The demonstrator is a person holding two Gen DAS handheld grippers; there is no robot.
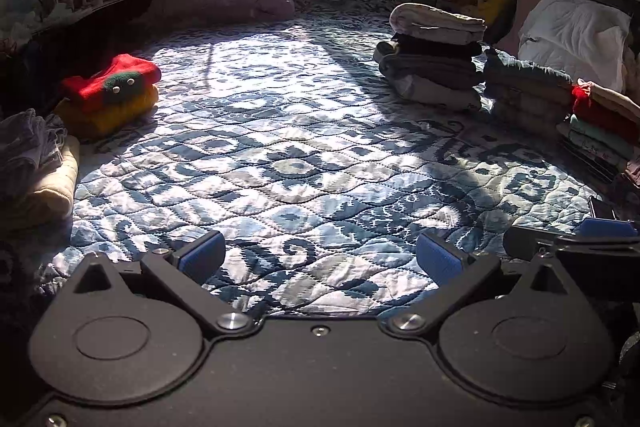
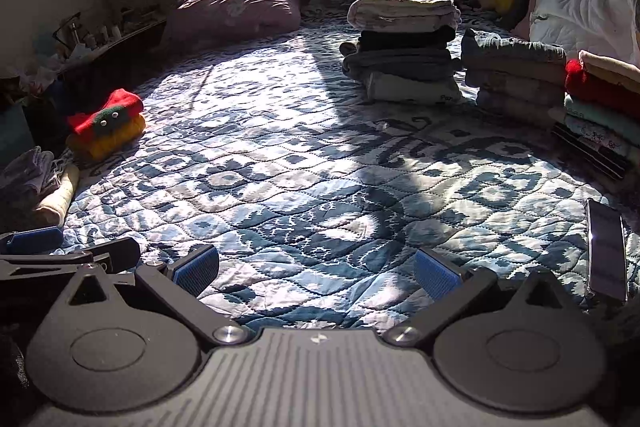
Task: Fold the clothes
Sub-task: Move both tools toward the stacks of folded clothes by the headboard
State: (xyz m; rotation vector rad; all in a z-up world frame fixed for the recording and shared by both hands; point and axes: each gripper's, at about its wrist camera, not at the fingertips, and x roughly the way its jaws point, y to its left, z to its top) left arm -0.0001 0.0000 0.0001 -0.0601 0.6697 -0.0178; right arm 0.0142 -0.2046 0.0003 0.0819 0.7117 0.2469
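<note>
Hovering low over the quilted bed (image 1: 304, 155), left gripper (image 1: 320, 259) and right gripper (image 2: 316, 269) both stand apart, holding nothing. Folded clothes stacks (image 2: 400, 47) sit at the bed's far right; a red-and-yellow folded pile (image 1: 110, 91) lies at its left edge.

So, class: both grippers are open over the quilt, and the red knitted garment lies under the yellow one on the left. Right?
Not quite. The red garment lies on top of the yellow one, as the right wrist view shows. The rest holds: left gripper and right gripper are open over the quilt.
</note>
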